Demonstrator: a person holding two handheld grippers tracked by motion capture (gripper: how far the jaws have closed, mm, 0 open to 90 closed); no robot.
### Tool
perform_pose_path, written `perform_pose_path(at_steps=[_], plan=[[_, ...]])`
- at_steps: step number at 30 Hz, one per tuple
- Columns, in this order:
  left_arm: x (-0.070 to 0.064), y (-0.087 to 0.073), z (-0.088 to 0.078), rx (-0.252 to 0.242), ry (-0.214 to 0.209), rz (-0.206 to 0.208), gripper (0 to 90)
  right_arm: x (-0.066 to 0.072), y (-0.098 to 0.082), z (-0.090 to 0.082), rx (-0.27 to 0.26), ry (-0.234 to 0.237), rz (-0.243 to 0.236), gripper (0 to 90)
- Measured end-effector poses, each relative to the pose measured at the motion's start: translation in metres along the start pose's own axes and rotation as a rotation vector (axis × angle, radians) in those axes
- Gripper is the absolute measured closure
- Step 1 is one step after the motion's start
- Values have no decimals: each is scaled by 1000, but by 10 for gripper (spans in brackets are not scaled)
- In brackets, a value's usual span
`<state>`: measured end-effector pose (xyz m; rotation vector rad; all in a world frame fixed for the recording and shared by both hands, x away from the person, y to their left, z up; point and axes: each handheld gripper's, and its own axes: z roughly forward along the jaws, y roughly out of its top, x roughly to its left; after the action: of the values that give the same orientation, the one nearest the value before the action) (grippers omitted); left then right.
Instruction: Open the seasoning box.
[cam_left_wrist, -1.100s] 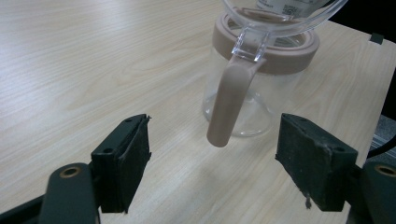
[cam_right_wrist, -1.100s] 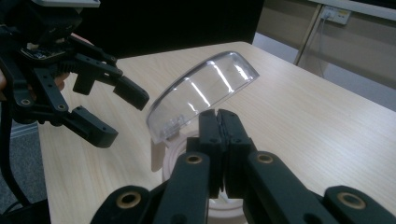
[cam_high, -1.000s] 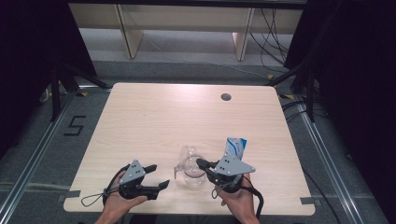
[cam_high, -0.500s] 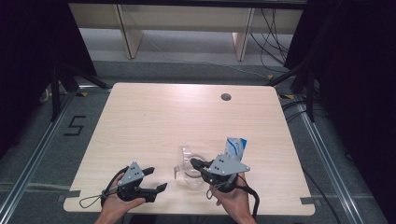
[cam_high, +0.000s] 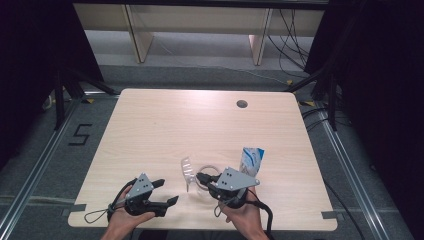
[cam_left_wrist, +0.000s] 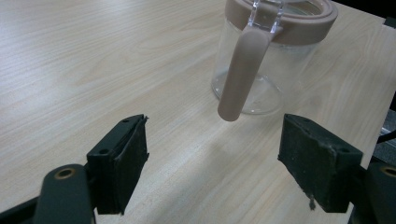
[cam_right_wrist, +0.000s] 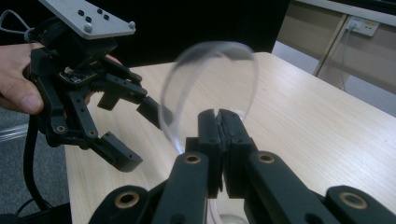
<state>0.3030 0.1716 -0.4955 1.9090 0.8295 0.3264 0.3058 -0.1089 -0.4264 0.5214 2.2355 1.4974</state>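
- The surface looks like pale wood laminate — smooth, matt, with a fine grain.
- The jar is clear, glossy glass or plastic; its rim band and handle are matt, pinkish-brown, rubbery-looking.
- The lid is thin, transparent and shiny.
- Both tongs, left and right, are matt black plastic with rough, worn pads.
- The plate on the left tongs is dull grey metal.
- The packet looks glossy — white and blue.
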Motion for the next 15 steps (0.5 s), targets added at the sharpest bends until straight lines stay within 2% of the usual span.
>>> perform_pose_path(at_steps=[6, 8, 9, 10, 12, 15], plan=[[0, 0, 0, 0, -2, 4, 230, 0, -1, -3, -16, -21, 9, 836], [0, 0, -1, 1, 3, 4, 229, -1, -2, -6, -14, -28, 10, 787], [0, 0, -1, 2, 2, 4, 229, -1, -3, -10, -15, -38, 34, 749], [0, 0, -1, 4, 3, 4, 228, -2, -3, -11, -30, -58, 15, 711], [0, 1, -1, 10, 4, 4, 227, -2, -4, -18, -30, -79, 10, 650], [0, 1, -1, 9, 5, 3, 227, -3, -8, -30, -35, -108, 23, 584]])
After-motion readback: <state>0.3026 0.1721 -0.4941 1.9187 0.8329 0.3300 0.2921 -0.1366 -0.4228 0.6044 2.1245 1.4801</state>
